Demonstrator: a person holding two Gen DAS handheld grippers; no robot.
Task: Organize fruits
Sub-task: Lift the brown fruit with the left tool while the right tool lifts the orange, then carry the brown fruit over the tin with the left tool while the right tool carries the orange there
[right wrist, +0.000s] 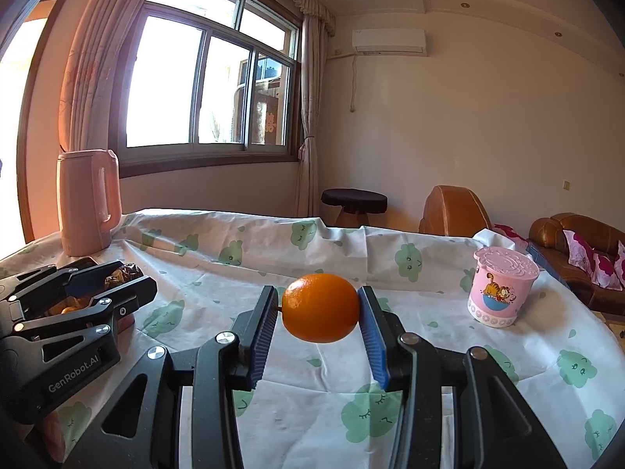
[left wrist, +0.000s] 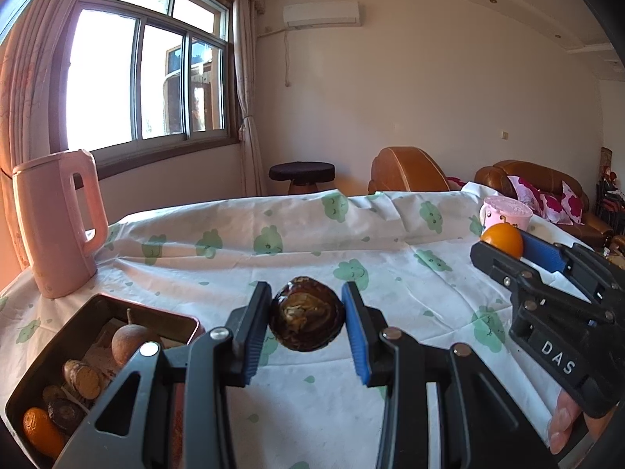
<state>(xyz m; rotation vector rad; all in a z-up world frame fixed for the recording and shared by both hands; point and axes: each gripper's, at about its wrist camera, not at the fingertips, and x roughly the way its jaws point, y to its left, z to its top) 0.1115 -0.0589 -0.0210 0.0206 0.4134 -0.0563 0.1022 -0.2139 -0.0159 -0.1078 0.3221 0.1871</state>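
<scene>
- While both my grippers are loaded, I judge the step in hand to be the carry: each fruit is lifted clear of the cloth and neither has been set down yet.
- Nearest, my left gripper (left wrist: 306, 326) has its jaws narrowed onto a dark brown wrinkled fruit (left wrist: 306, 314), the blue pads pressing it on both sides, above the patterned tablecloth (left wrist: 312, 402).
- My right gripper (right wrist: 318, 308) is likewise closed onto an orange (right wrist: 320, 307), pinched at its two ends and hanging free over the cloth.
- Just to the left of my left gripper sits the dark tray (left wrist: 58, 346), on the near left part of the table; I take it as the likely place for the fruit.
- Next move, as I judge it: swing the brown fruit over the tray, lower it into a free spot, then ease the jaws apart; the orange would follow, one gripper at a time so they do not crowd each other.
- Count in the tray: one round brown fruit with a stem (left wrist: 131, 342), one orange piece at the near corner (left wrist: 39, 430), and about three small dark or tan pieces, partly hidden.
- Count in my jaws: two fruits, one each.
- Farther off stand one pink cup with a lid (right wrist: 500, 287) on the right and one pink jug (left wrist: 58, 222) at the far left.
</scene>
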